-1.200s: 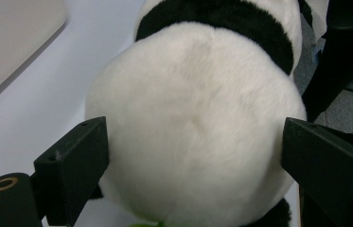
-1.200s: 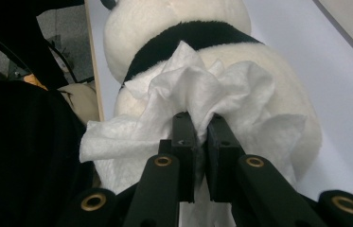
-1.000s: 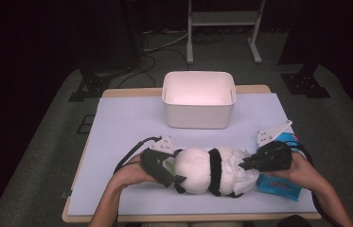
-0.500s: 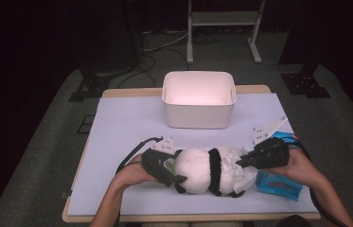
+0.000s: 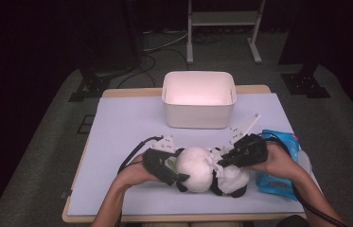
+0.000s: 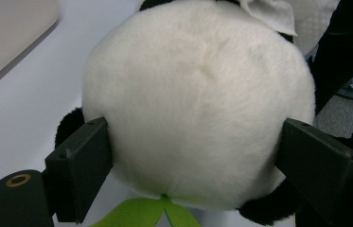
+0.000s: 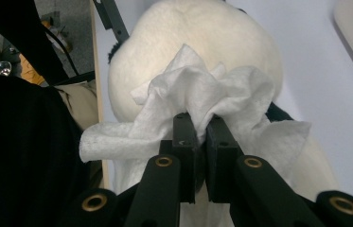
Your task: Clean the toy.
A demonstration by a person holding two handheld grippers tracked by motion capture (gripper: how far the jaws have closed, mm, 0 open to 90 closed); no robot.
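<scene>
The panda toy (image 6: 198,104) overruns the top edge of the left gripper view; its face is not visible. Beyond the right gripper (image 7: 201,124), the wipe (image 7: 202,99) covers part of the toy. The blue pack (image 5: 278,165) lies partly under the right hand (image 5: 278,163).

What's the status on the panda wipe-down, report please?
Left gripper clamps the panda's head. Right gripper shut on a white wipe, against the plush. Nothing in the way.
</scene>
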